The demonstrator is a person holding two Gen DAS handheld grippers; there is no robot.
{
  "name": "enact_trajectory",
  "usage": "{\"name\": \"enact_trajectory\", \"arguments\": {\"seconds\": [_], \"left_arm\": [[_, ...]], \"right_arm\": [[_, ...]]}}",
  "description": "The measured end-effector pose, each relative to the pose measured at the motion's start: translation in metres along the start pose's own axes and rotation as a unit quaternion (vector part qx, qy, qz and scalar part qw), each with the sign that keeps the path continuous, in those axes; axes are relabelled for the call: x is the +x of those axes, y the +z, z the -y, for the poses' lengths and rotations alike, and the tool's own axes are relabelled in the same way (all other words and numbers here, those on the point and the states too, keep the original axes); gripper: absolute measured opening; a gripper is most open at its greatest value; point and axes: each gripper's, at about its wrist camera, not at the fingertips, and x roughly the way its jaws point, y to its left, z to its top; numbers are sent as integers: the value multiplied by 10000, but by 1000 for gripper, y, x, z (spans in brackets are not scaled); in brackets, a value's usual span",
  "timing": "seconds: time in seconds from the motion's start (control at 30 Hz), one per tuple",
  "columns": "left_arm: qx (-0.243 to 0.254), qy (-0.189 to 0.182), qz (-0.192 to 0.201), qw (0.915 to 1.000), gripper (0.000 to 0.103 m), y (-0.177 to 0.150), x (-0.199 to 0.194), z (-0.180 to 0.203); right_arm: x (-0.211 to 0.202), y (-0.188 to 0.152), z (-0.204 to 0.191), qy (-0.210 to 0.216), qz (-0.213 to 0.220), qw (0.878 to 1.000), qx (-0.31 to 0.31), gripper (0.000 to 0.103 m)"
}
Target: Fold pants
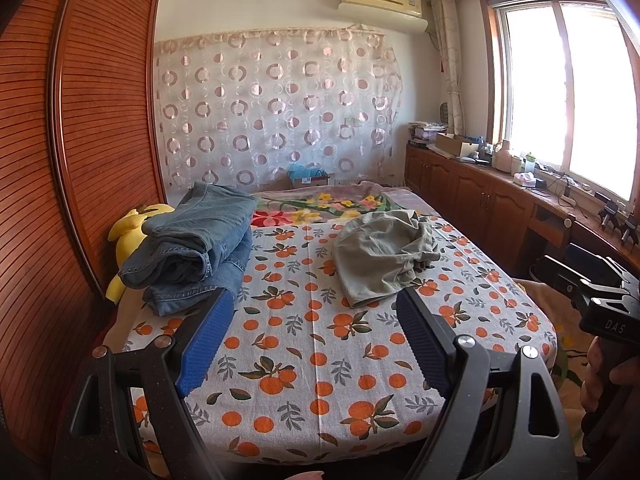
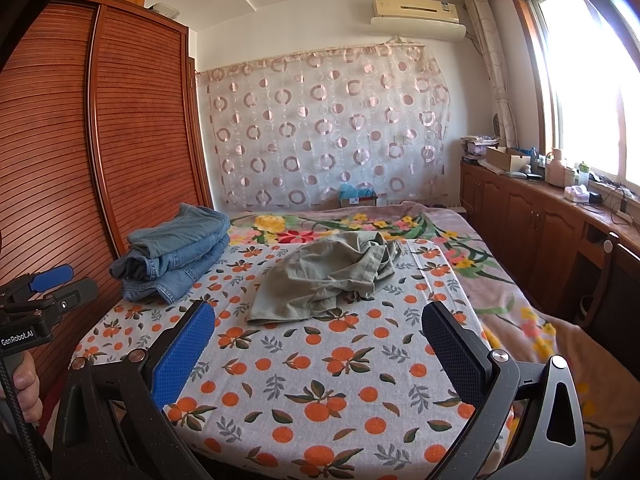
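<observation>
Lying crumpled ahead of both hand-held grippers point(image 1: 314, 308) point(image 2: 318, 322): olive pants point(image 1: 382, 258) point(image 2: 328, 276).

One crumpled pair of olive pants point(image 1: 384, 256) point(image 2: 328, 276) lies near the middle of the bed's orange-print sheet point(image 1: 320, 360) point(image 2: 320, 380). Two folded pairs of jeans point(image 1: 192, 252) point(image 2: 176, 260) are stacked at the sheet's left edge. One yellow plush toy point(image 1: 128, 236) sits beyond that edge. Two grippers show, the left gripper point(image 1: 316, 320) and the right gripper point(image 2: 320, 332), each with two blue-padded fingers spread wide.
</observation>
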Motion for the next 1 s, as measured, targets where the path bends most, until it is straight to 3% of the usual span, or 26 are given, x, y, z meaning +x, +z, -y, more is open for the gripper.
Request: {"name": "enact_trajectory", "arguments": {"seconds": [0.57,0.9,1.0], "left_arm": [[-23,-77,-201,9998,84,4,-2,10],[27,-180,-606,9980,84,-23,48,0],[91,-209,-710,9972,84,-27,66,-3]], "right_arm": [[7,-5,4,29,-119,9999,49,103],[29,-10,21,88,-433,9990,-18,103],[39,-10,29,112,-517,9986,-60,99]]}}
